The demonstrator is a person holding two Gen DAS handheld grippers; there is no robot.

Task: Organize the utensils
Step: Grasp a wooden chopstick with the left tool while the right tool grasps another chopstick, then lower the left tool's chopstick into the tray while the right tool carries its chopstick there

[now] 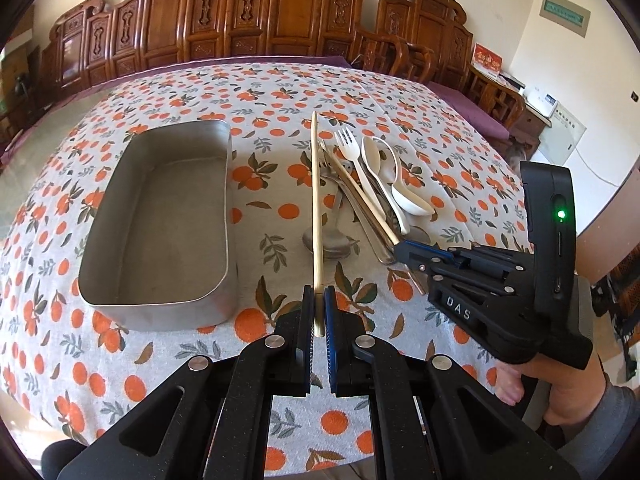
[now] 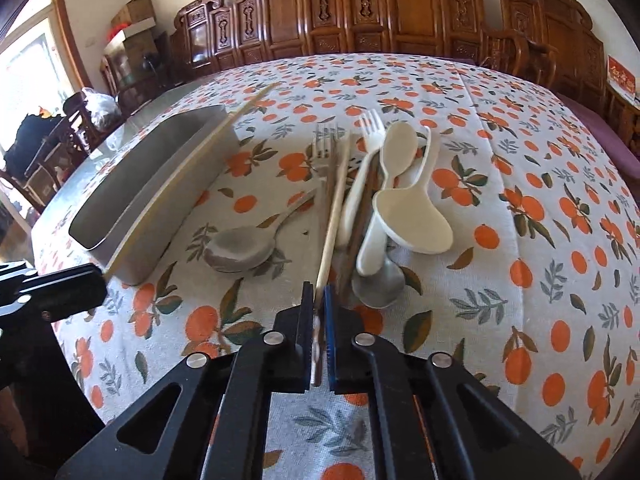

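My left gripper (image 1: pixel 319 300) is shut on a pale wooden chopstick (image 1: pixel 316 200), held just right of the empty metal tray (image 1: pixel 120 292). That chopstick also shows in the right wrist view (image 2: pixel 192 168), crossing in front of the tray (image 2: pixel 192 196). My right gripper (image 2: pixel 319 300) is shut on a second pale chopstick (image 2: pixel 334 216) at the near end of the utensil pile; it also shows in the left wrist view (image 1: pixel 398 246). The pile holds a white plastic fork (image 2: pixel 362 168), white spoons (image 2: pixel 412 216), a metal fork (image 2: pixel 325 148), metal spoons (image 2: pixel 240 248) and a brown chopstick (image 2: pixel 362 208).
The table wears a cloth (image 1: pixel 272 96) printed with oranges. Carved wooden chairs (image 1: pixel 240 24) line the far edge. The near table edge lies just under both grippers. A cluttered side table (image 2: pixel 40 152) stands at the left.
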